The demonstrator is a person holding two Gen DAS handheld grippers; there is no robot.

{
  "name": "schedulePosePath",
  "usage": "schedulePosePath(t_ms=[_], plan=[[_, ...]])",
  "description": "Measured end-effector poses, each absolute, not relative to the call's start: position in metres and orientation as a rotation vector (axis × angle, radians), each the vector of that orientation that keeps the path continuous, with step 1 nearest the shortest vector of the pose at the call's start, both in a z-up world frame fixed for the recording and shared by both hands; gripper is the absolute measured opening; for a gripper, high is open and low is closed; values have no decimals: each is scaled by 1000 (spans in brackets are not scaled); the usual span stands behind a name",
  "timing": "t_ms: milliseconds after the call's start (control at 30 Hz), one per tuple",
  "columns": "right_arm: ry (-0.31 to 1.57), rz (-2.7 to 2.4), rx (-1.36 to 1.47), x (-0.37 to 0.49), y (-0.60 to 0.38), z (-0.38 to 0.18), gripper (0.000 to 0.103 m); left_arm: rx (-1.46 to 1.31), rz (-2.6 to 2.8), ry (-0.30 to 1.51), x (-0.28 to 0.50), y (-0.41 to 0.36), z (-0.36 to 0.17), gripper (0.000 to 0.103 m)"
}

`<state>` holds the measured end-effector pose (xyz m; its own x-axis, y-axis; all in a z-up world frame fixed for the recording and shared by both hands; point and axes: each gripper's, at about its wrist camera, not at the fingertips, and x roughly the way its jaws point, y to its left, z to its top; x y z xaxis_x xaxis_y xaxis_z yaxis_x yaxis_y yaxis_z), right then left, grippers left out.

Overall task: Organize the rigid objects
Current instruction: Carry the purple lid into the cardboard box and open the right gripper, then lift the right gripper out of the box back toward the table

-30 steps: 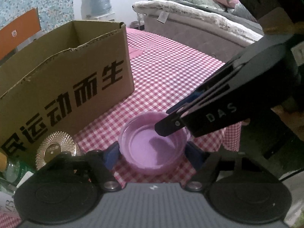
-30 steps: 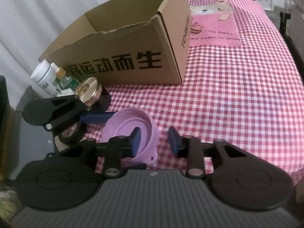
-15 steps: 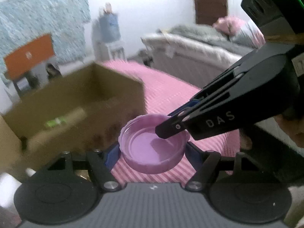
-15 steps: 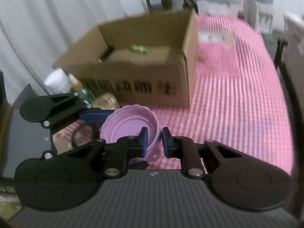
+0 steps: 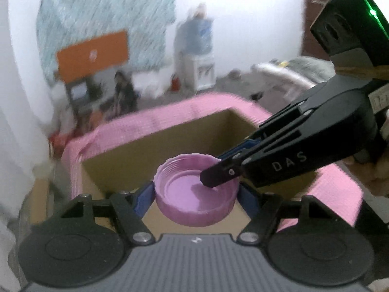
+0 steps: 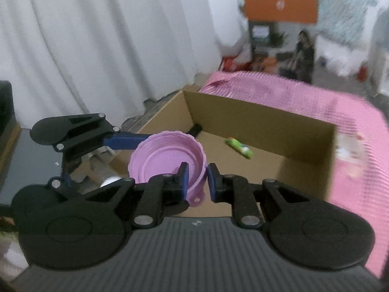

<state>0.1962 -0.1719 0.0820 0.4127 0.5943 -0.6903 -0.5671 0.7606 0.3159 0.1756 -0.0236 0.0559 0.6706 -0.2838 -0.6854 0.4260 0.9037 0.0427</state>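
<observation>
A purple plastic lid (image 5: pixel 189 194) hangs open side up over the open cardboard box (image 5: pixel 145 155). My left gripper (image 5: pixel 195 200) is shut on it, its blue pads (image 5: pixel 143 198) pressing the lid's two outer sides. My right gripper (image 5: pixel 223 168) comes in from the right and pinches the lid's rim. In the right wrist view the lid (image 6: pixel 165 158) has its near wall clamped in my right gripper (image 6: pixel 196 180), one pad inside and one outside. A left finger (image 6: pixel 121 141) touches its far side. The box (image 6: pixel 255 126) lies below.
Inside the box lie a small green object (image 6: pixel 239 147) and a dark item (image 6: pixel 195 129) in the far corner. The box stands on a pink checked tablecloth (image 6: pixel 352 126). A white curtain (image 6: pixel 97 48) hangs at left. A white bottle top (image 6: pixel 109 181) shows beside the box.
Both grippers have lifted the lid off the tablecloth and carried it up over the box opening. The right jaws went from slightly apart to clamped on the rim.
</observation>
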Motion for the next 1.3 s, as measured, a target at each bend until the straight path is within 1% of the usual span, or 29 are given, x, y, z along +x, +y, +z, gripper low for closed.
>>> schedulePosePath(t_ms=[133, 300, 500, 733, 800, 867, 933, 967, 1000, 1033, 1233, 1300], plan=[[1037, 767, 80, 260, -141, 54, 16, 209, -348, 849, 222, -10, 36, 75], [1145, 756, 73, 306, -114, 23, 15, 205, -310, 967, 262, 6, 14, 75], [1206, 744, 48, 334, -98, -7, 15, 236, -284, 1036, 290, 6, -5, 75], [1245, 742, 46, 352, -93, -33, 16, 256, -273, 1085, 300, 4, -18, 75], [1250, 741, 49, 353, -93, -37, 17, 272, -272, 1085, 298, 0, -19, 75], [1243, 737, 40, 354, -92, -37, 18, 289, -272, 1071, 296, -3, -17, 79], [1236, 733, 42, 355, -93, -37, 18, 292, -268, 1058, 299, -4, -16, 80], [1233, 741, 60, 356, -94, -37, 23, 290, -269, 1050, 298, -5, -14, 81], [1229, 740, 69, 356, -95, -36, 26, 287, -271, 1043, 297, -5, -11, 83], [1221, 735, 67, 355, -97, -35, 26, 283, -272, 1035, 295, -5, -8, 85], [1178, 721, 95, 348, -109, -18, 31, 243, -268, 958, 274, -1, 21, 85], [1150, 718, 110, 342, -116, -6, 35, 220, -268, 926, 263, 3, 35, 86]])
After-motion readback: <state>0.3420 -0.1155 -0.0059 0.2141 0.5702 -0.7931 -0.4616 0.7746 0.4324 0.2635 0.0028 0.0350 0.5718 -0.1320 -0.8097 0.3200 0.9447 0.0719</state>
